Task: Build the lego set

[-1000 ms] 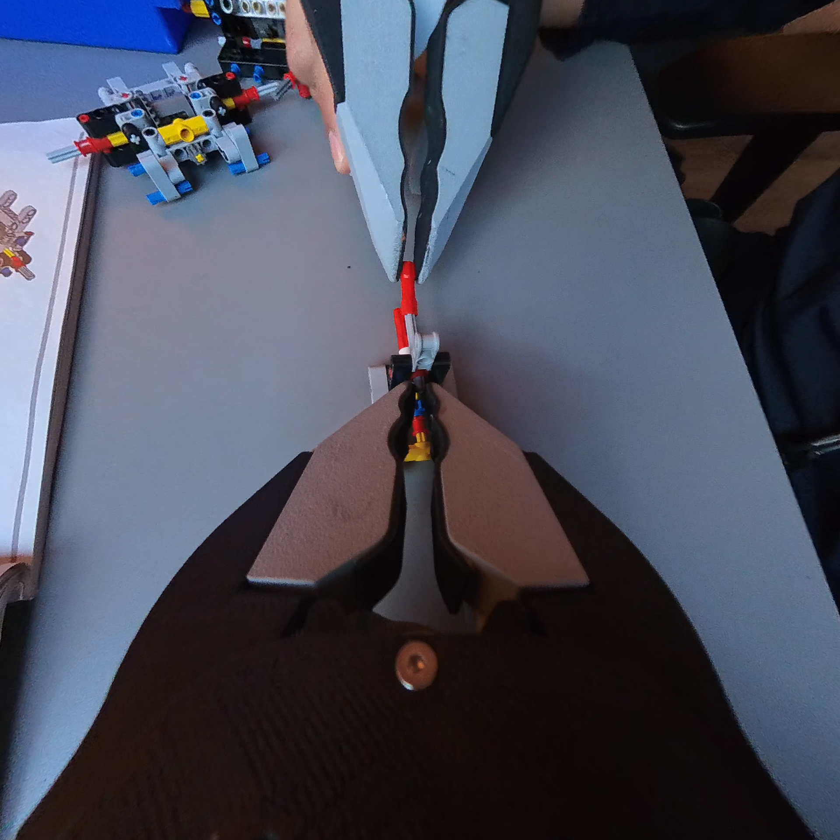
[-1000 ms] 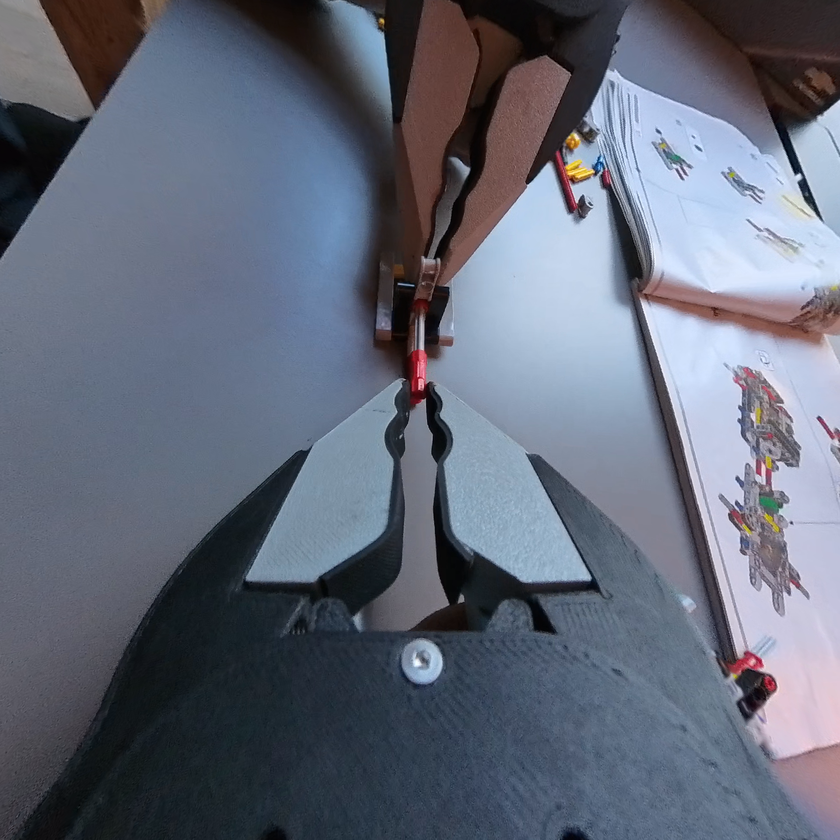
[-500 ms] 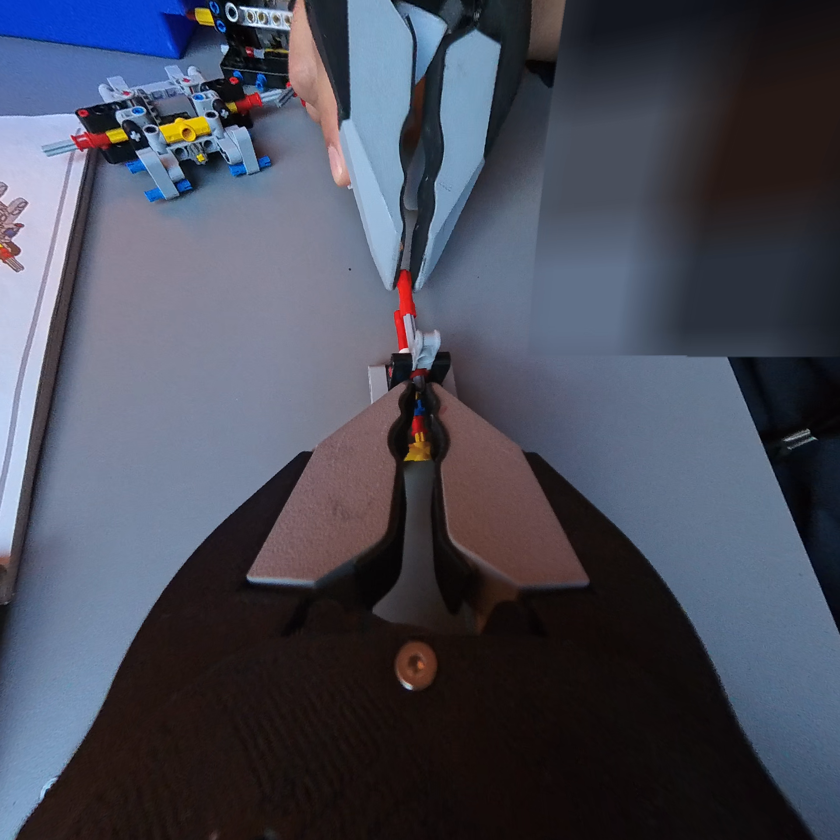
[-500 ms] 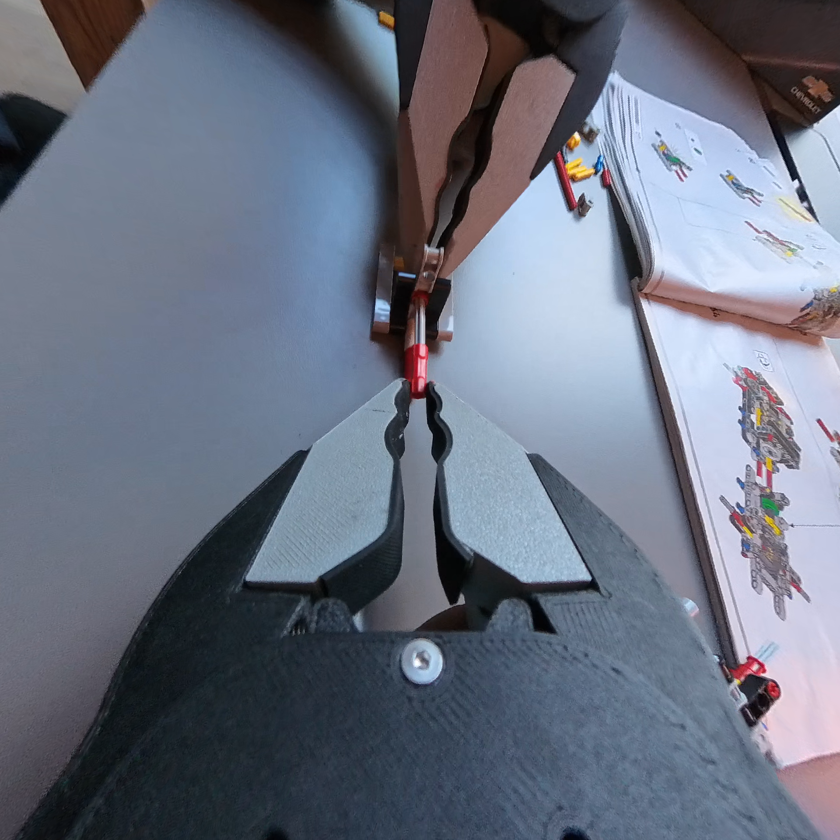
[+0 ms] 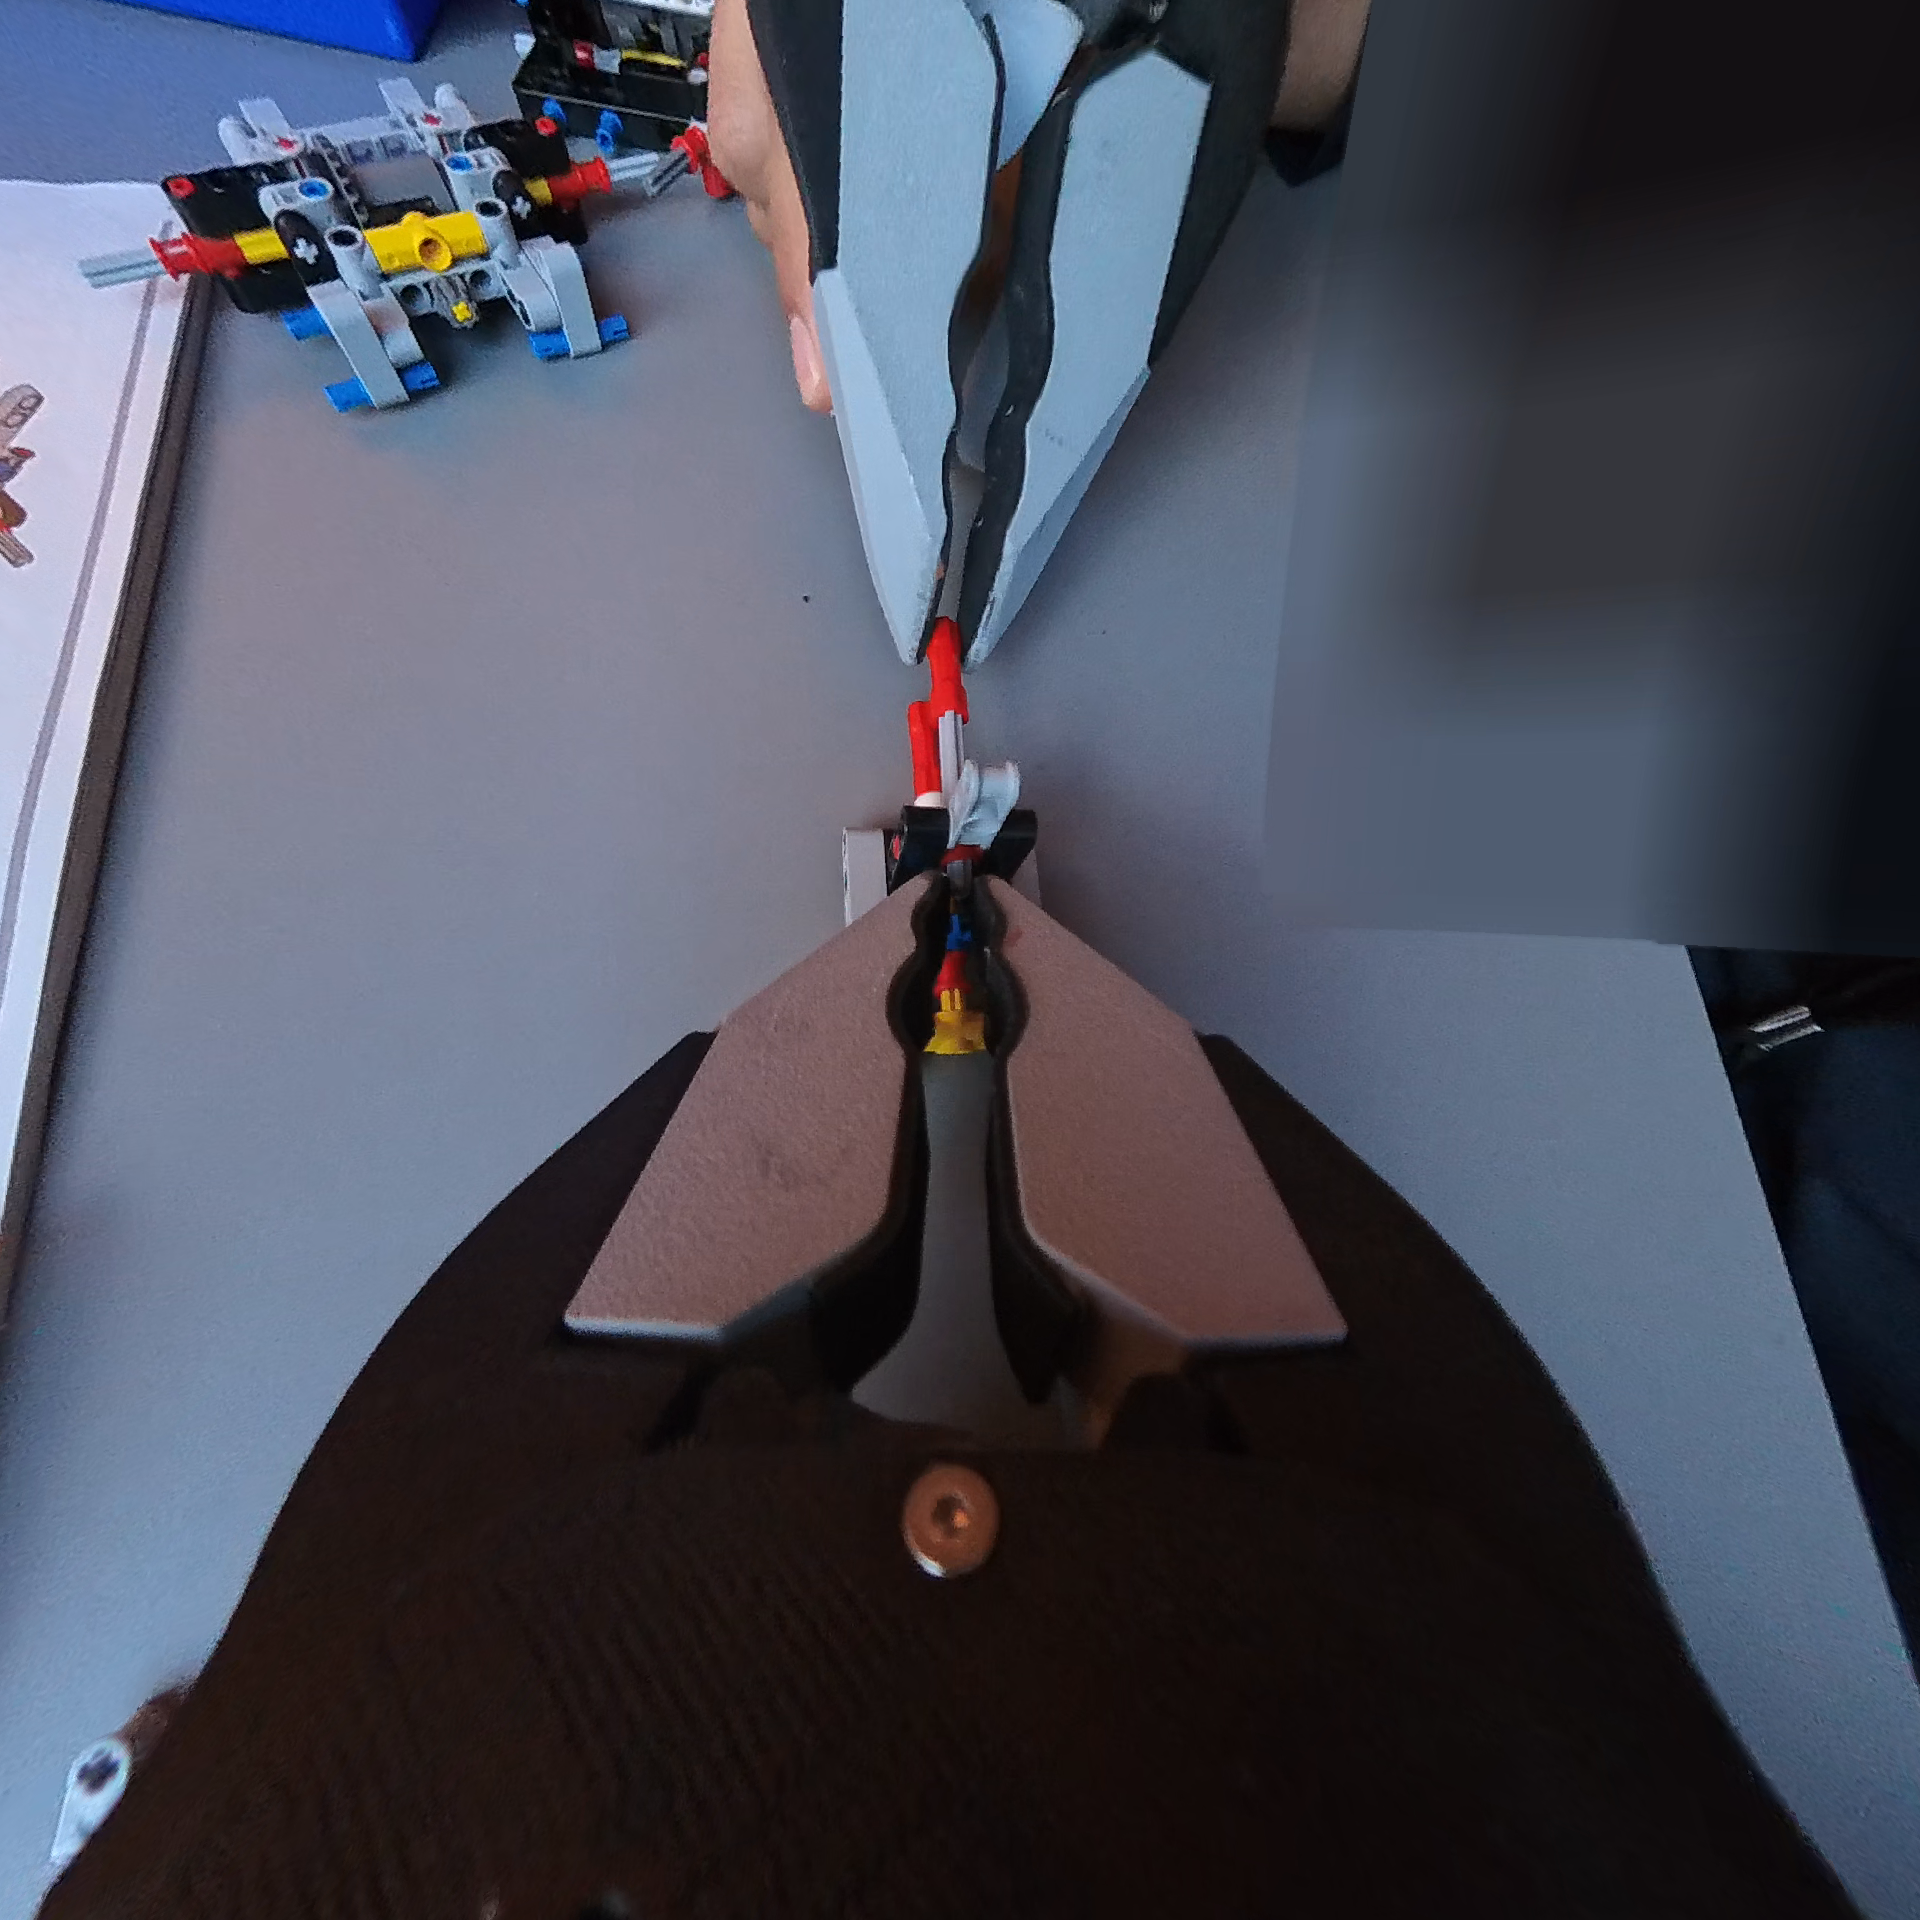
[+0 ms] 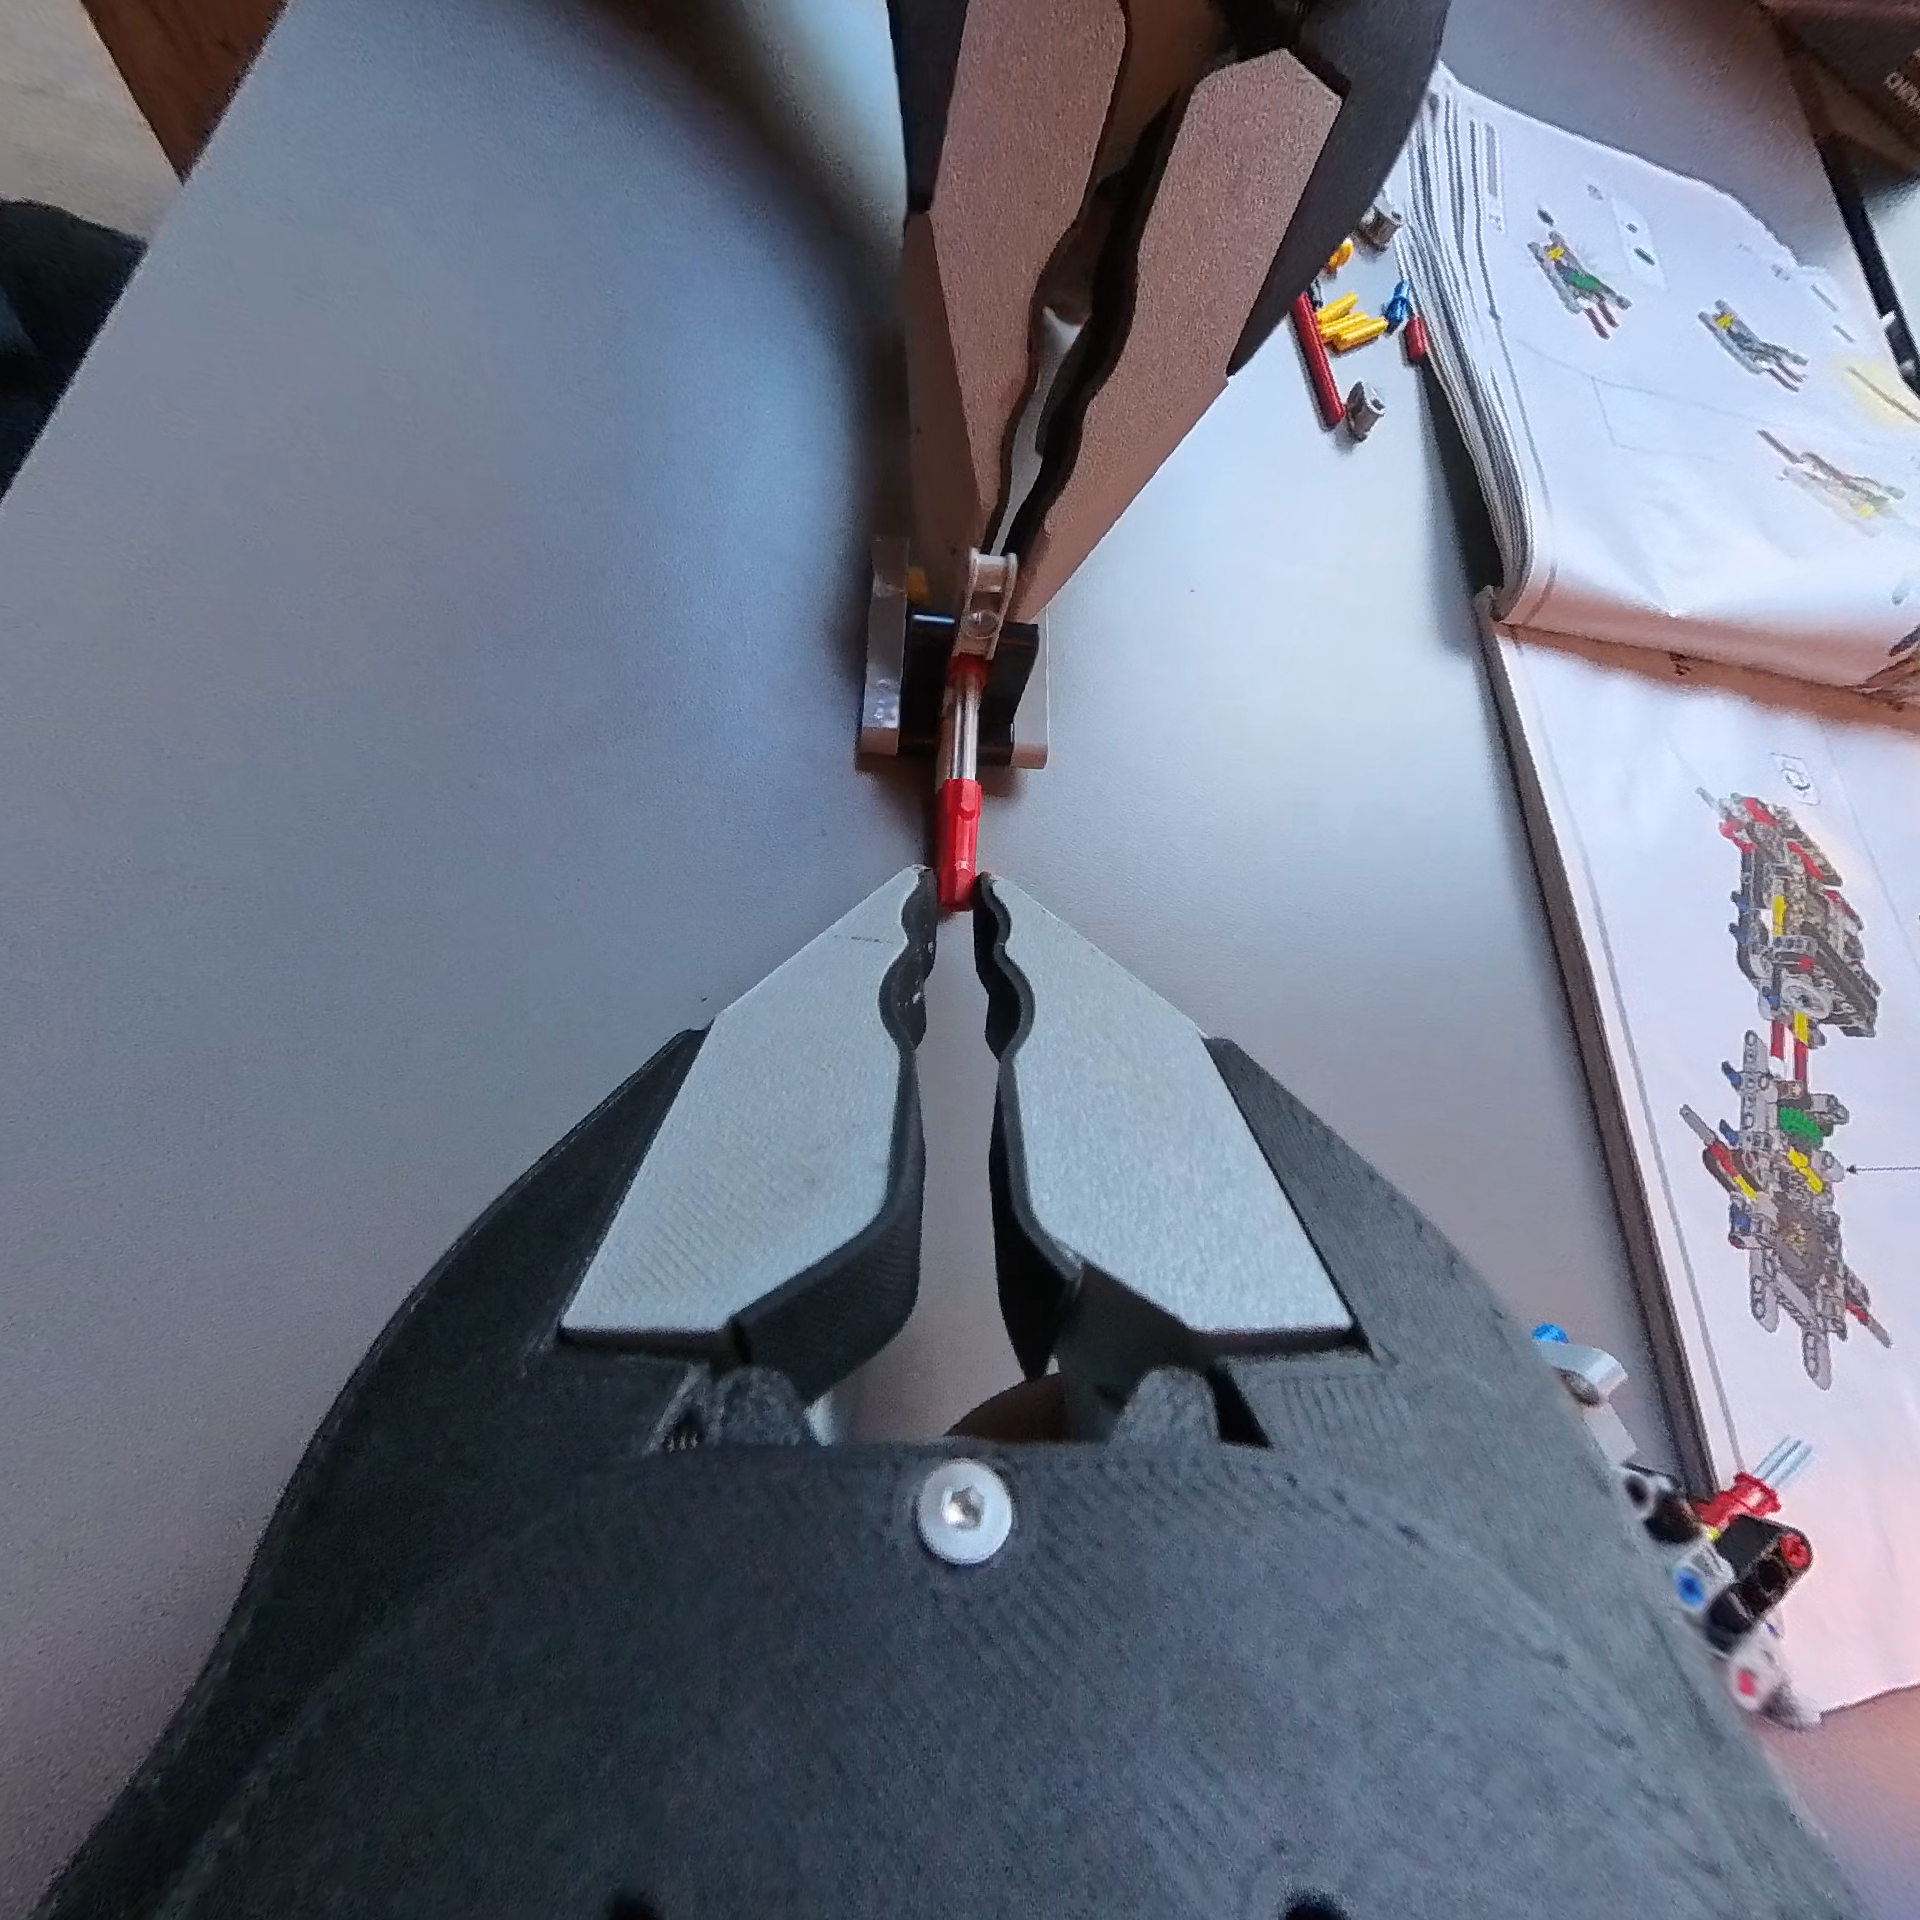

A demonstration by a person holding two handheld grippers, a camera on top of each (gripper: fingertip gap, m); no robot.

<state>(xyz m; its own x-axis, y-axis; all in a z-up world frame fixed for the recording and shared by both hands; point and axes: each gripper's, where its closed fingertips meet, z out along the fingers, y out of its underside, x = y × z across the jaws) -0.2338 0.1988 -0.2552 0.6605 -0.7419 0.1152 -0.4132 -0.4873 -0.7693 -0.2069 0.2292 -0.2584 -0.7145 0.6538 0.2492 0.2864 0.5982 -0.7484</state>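
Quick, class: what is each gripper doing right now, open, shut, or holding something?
Left gripper: shut on the small brick assembly, which rests on the table.
Right gripper: shut on the red connector at the assembly's axle end.

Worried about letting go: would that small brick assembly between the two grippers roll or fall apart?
The small brick assembly looks rigid but pinned together, so may separate. Its flat grey base suggests no rolling. The thin red-tipped axle could slide out.

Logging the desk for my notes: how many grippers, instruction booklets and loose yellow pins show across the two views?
Grippers: 2, left and right.
Booklets: 2, an open one and a flat one.
Yellow pins: about 3, too small to be sure.
Total: about 7.
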